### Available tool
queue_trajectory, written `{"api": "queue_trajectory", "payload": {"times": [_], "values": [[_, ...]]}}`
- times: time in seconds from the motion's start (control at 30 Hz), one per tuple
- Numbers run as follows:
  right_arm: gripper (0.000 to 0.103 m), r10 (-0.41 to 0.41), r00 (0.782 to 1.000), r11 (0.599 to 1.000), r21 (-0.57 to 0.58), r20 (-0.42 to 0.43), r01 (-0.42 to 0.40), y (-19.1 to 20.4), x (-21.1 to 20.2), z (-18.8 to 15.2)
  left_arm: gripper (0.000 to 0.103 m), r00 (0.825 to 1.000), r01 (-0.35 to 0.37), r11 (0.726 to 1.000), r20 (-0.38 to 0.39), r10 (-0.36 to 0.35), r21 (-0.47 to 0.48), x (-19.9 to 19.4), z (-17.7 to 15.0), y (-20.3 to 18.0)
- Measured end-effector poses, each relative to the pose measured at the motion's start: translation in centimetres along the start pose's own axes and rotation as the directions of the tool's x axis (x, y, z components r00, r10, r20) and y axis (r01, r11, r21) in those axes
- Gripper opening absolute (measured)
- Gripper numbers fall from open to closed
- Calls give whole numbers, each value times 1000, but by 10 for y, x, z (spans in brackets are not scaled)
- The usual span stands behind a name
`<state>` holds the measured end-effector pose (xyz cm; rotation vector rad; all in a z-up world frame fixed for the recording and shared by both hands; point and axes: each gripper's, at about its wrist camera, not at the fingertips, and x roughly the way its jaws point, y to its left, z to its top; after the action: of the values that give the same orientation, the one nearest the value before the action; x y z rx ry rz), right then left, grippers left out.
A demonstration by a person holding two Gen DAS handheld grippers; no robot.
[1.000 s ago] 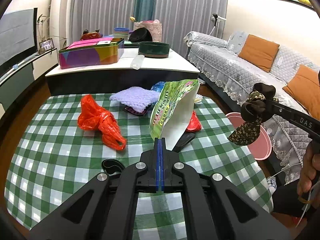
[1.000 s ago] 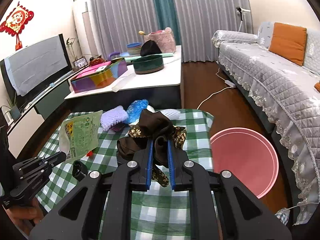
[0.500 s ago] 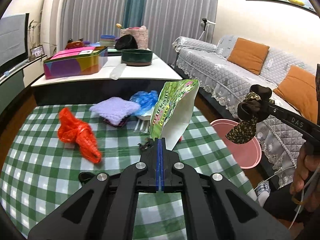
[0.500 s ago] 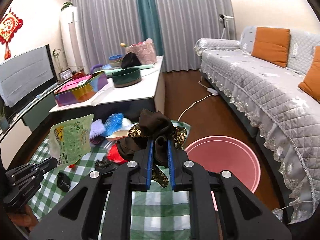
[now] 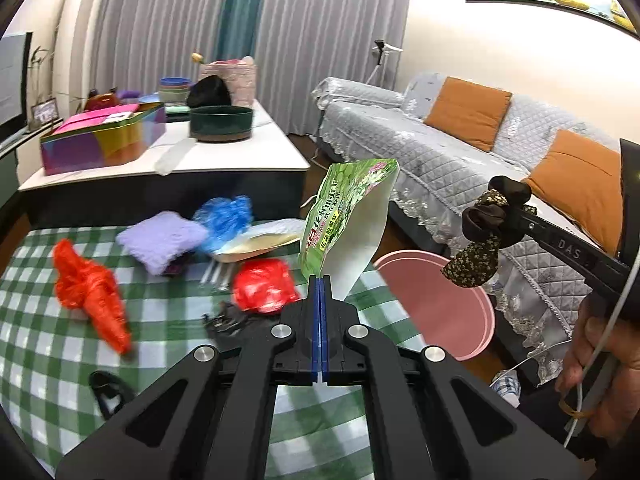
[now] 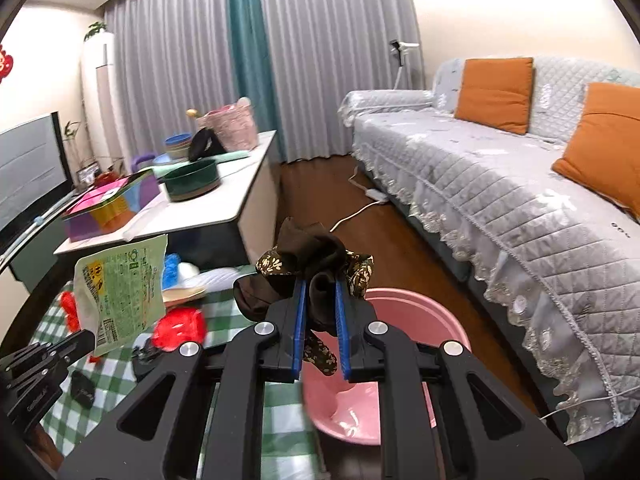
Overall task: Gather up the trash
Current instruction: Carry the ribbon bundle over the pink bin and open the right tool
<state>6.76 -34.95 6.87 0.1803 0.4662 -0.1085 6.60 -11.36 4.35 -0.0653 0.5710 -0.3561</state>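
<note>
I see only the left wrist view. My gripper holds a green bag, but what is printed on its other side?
Observer: In the right wrist view the green bag shows a pale green back with small printed text and symbols, too small to read.
Operator: Is the right gripper really clamped on the brown cloth?
Observer: Yes, the right gripper has the brown cloth bunched between its blue pads.
Operator: Is anything inside the pink basin?
Observer: The visible part of the pink basin floor is bare and glossy; the gripper hides the rest.
</note>
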Motion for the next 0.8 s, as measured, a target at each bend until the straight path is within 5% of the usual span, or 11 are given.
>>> {"api": "queue_trajectory", "payload": {"times": [0.8], "values": [[14,-160,987,985,60,-15,160,-66,34,-17,0,984,179,984,-21,-179,14,75,10,-68]]}}
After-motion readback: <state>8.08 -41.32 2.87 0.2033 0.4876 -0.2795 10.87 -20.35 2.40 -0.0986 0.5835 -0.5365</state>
